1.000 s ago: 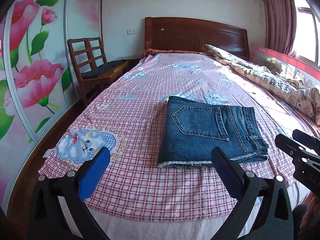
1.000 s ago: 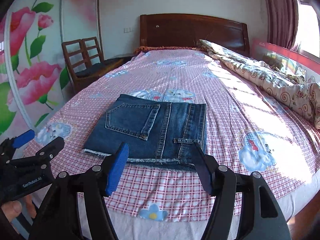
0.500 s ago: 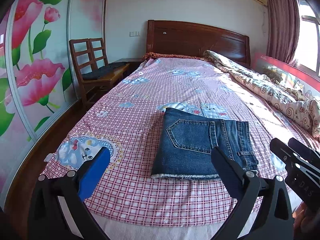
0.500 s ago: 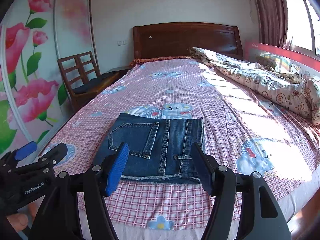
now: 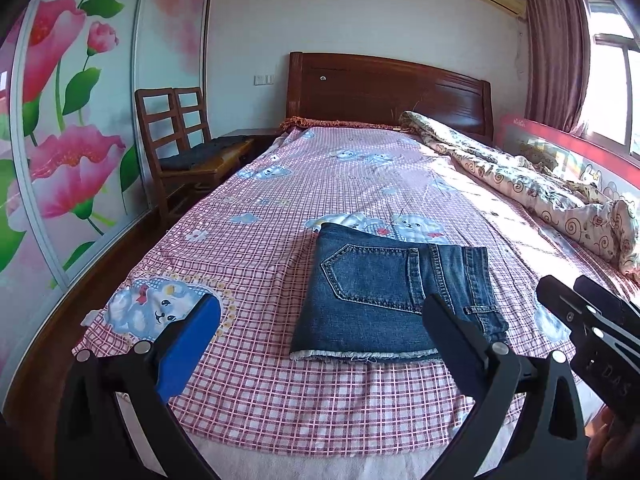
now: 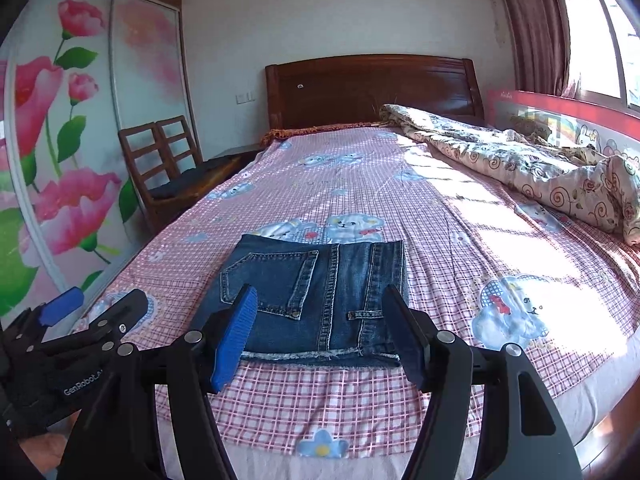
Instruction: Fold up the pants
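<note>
Left wrist view: left gripper (image 5: 320,328), fingers (image 5: 188,344) apart and empty, held above the bed's (image 5: 280,240) foot edge; folded pants (image 5: 396,296) lie flat on the sheet beyond. Right wrist view: right gripper (image 6: 318,330), fingers (image 6: 236,332) apart, nothing between them; pants (image 6: 316,292) just ahead, untouched.

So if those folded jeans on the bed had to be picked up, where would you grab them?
Probably the frayed near edge of the jeans, coming in low from the foot of the bed. That edge faces both open grippers and its stacked layers overhang slightly, giving the fingers something to pinch.
</note>
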`<action>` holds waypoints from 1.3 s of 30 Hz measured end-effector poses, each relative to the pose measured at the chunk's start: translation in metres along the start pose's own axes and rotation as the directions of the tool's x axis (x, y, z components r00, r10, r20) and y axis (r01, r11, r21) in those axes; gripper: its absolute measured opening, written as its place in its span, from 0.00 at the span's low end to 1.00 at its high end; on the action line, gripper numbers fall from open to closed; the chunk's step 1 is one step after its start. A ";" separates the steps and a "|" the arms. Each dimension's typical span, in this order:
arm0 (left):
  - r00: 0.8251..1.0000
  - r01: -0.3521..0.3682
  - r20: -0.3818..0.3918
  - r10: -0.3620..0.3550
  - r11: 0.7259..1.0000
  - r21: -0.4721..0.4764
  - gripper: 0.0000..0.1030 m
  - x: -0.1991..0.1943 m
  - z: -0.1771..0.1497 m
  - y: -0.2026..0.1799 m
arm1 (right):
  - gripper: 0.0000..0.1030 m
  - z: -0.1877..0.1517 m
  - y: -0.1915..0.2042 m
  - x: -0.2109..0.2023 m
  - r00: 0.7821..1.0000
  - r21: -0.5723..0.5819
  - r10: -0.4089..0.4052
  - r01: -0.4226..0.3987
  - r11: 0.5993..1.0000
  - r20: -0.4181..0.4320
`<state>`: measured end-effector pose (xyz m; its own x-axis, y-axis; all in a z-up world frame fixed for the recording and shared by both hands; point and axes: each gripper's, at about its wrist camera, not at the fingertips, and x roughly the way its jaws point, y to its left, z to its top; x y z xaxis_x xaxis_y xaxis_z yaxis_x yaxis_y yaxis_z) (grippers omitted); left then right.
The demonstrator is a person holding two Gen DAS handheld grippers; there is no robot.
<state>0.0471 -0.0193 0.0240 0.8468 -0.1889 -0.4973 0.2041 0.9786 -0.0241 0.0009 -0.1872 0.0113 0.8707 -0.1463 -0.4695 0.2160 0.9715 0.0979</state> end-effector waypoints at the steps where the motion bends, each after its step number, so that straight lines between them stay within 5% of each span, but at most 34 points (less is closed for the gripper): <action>1: 1.000 0.002 0.010 -0.002 1.000 0.002 0.98 -0.001 -0.001 0.000 | 0.62 -0.001 0.001 0.000 1.000 -0.003 0.004 -0.004 1.000 0.001; 7: 0.986 0.022 0.168 -0.023 1.000 0.009 0.98 -0.018 -0.010 0.000 | 0.62 -0.005 0.000 -0.007 0.999 -0.006 0.001 0.000 1.000 0.036; 13: 0.971 0.036 0.236 -0.035 0.999 0.001 0.98 -0.025 -0.014 0.004 | 0.62 -0.006 -0.001 -0.009 0.998 0.002 0.004 -0.004 1.000 0.056; 39: 0.976 0.003 0.218 0.001 1.000 -0.020 0.98 -0.019 -0.015 0.009 | 0.62 -0.010 -0.014 -0.016 0.995 0.024 -0.030 0.028 0.999 0.096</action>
<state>0.0255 -0.0052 0.0206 0.9337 -0.2007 -0.2964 0.1968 0.9795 -0.0431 -0.0209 -0.1968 0.0088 0.9021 -0.1928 -0.3859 0.2510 0.9622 0.1058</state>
